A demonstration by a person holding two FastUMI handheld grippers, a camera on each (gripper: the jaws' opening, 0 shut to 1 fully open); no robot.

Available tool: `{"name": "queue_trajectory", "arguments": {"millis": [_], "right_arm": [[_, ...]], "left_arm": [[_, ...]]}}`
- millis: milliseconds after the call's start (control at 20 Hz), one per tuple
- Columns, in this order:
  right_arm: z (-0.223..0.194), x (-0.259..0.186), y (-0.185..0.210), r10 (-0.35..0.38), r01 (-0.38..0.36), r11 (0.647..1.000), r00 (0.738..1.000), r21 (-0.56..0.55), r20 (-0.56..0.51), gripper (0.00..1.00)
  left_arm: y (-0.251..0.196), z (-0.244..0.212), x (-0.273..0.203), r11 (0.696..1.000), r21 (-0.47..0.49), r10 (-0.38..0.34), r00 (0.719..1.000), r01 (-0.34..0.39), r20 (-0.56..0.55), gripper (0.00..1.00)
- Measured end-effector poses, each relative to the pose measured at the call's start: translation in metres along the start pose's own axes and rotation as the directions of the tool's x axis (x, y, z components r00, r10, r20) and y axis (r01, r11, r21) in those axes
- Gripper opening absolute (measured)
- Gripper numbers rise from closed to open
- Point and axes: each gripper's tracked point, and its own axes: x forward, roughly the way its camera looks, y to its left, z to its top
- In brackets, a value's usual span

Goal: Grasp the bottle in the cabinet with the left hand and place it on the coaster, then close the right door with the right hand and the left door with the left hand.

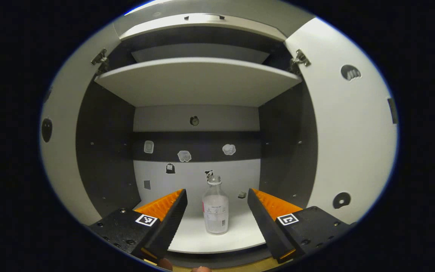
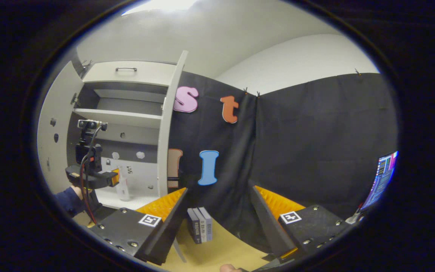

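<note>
A clear bottle (image 1: 215,210) with a white label stands upright on the cabinet's bottom shelf (image 1: 217,238). My left gripper (image 1: 216,200) is open, one finger on each side of the bottle, neither touching it. Both cabinet doors stand open: the left door (image 1: 64,151) and the right door (image 1: 353,136). In the right gripper view my right gripper (image 2: 217,194) is open with nothing between its fingers, held over the wooden table. There the left gripper (image 2: 91,177) shows farther off, held by a hand in front of the bottle (image 2: 123,187), with the right door (image 2: 166,132) seen edge-on.
An upper shelf (image 1: 198,77) spans the cabinet above the bottle, and stickers dot its back wall. Several small books (image 2: 200,224) stand on the wooden table (image 2: 221,249) beside the cabinet. A lit screen (image 2: 381,179) sits at the far right.
</note>
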Motion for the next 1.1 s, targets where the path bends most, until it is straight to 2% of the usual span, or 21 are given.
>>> {"name": "queue_trajectory", "arguments": {"millis": [150, 200, 250, 450, 500, 550, 700, 750, 1100], "right_arm": [[-0.006, -0.005, -0.022, -0.077, 0.076, 0.997, 0.997, -0.03, -0.016, 0.99], [-0.01, -0.008, -0.029, -0.1, 0.099, 0.994, 0.995, -0.037, -0.024, 0.94], [-0.012, -0.009, -0.035, -0.121, 0.12, 0.992, 0.992, -0.037, -0.035, 0.94], [-0.024, -0.019, -0.047, -0.163, 0.162, 0.987, 0.984, -0.019, -0.076, 0.94], [-0.027, -0.02, -0.049, -0.172, 0.171, 0.985, 0.981, -0.018, -0.084, 0.98], [-0.03, -0.022, -0.051, -0.177, 0.176, 0.984, 0.98, -0.016, -0.095, 0.99], [-0.04, -0.027, -0.052, -0.17, 0.171, 0.985, 0.977, -0.008, -0.125, 0.98], [-0.041, -0.027, -0.052, -0.166, 0.166, 0.986, 0.978, -0.006, -0.128, 0.99], [-0.038, -0.02, -0.045, -0.103, 0.105, 0.994, 0.988, 0.012, -0.114, 0.98]], "left_arm": [[0.005, -0.025, 0.035, 1.0, 0.005, 0.026, 0.999, -0.025, -0.038, 0.99], [0.004, -0.033, 0.044, 1.0, 0.007, 0.024, 0.998, -0.024, -0.05, 0.99], [0.005, -0.04, 0.055, 1.0, 0.01, 0.027, 0.998, -0.026, -0.062, 0.99], [0.01, -0.062, 0.09, 0.999, 0.003, 0.05, 0.995, -0.05, -0.091, 0.99], [0.011, -0.066, 0.096, 0.999, -0.005, 0.053, 0.994, -0.054, -0.095, 0.99], [0.011, -0.069, 0.102, 0.999, -0.006, 0.051, 0.993, -0.052, -0.104, 0.99], [0.008, -0.081, 0.113, 0.999, -0.037, 0.028, 0.989, -0.033, -0.145, 0.99], [0.007, -0.077, 0.113, 0.999, -0.045, 0.022, 0.991, -0.028, -0.135, 0.78], [0.005, -0.071, 0.087, 0.995, -0.095, -0.033, 0.987, 0.018, -0.16, 0.77]]}}
